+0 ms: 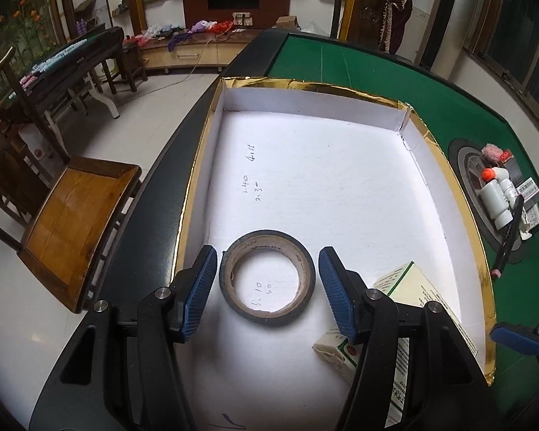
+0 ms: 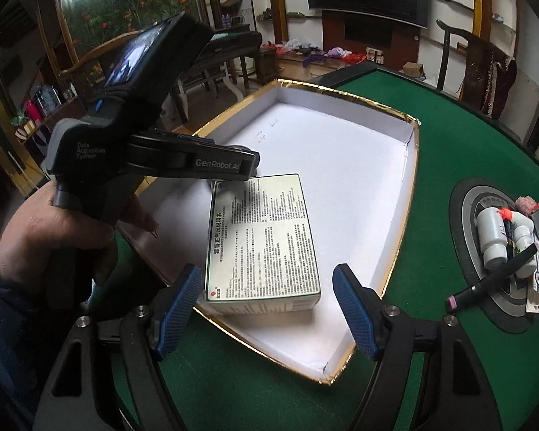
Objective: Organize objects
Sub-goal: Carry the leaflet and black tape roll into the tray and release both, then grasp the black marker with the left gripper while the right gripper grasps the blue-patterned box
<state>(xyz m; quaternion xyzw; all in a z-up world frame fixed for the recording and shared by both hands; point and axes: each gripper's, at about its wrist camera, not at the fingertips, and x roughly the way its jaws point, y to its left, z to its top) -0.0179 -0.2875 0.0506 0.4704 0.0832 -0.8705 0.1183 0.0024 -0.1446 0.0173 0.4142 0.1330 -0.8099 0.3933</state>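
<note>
Hovering low over the white tray (image 1: 341, 165), your left tongs (image 1: 267, 292) stood spread wide, one blue pad (image 1: 197, 294) on either side of the black tape roll (image 1: 268, 276), neither touching it. The roll lay flat on the tray floor, near the tray's left wall. Just to its right sat the printed medicine box (image 2: 262, 240), flat inside the tray too. Your right tongs (image 2: 267, 314) were spread as well, gripping nothing, poised above the tray's near edge with that box between the pads. Off on the green table (image 2: 449, 125), the white bottles (image 2: 492, 237) and a black marker (image 2: 492, 280) lay heaped together, well apart from the tray.
</note>
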